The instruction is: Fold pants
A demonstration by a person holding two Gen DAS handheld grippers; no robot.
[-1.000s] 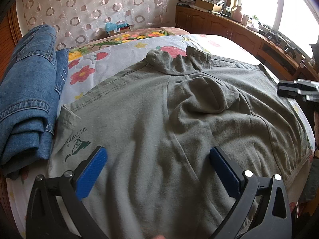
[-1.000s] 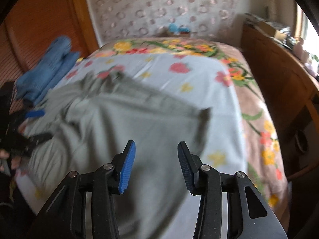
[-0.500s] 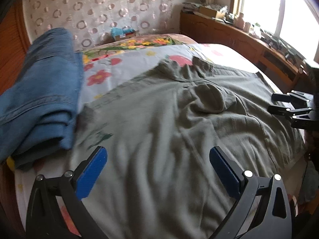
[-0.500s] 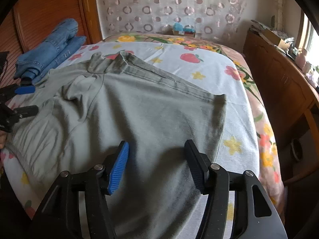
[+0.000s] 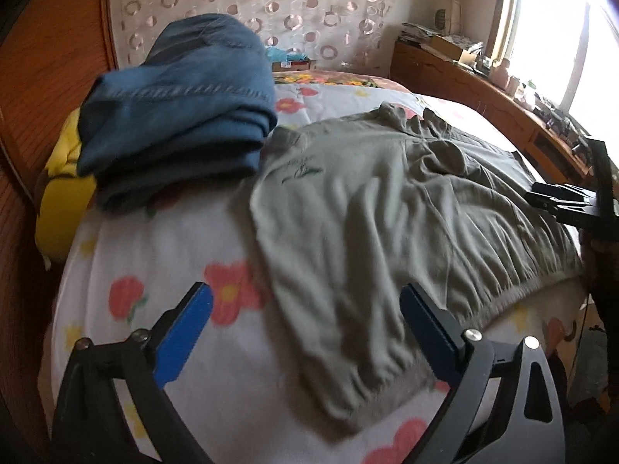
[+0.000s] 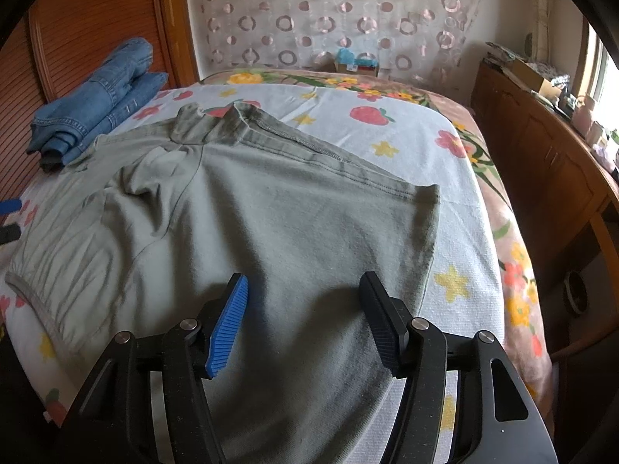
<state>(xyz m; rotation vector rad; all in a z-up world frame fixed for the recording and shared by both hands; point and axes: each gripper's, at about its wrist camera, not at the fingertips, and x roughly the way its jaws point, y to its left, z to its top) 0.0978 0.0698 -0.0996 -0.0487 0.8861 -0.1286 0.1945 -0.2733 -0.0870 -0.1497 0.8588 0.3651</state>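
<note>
Right wrist view had the grey-green pants point(image 6: 247, 208) spread flat across the floral bedsheet point(image 6: 410, 131), waistband toward my left, leg hem to my right. I judged the fold barely begun: one flat layer, wrinkled at the crotch, every fold still to make. My right gripper point(image 6: 305, 321) hung over the leg cloth, jaws half apart after widening a moment ago, nothing pinched. Left gripper point(image 5: 305, 332) stood nearly full wide, having narrowed a touch, straddling the waistband corner and empty. Folded blue jeans point(image 5: 182, 116) sat stacked just beside the pants' far corner, over something yellow point(image 5: 62, 201), crowding that side. Wooden cabinets point(image 6: 541, 154) ran along the bed's right, well clear.
</note>
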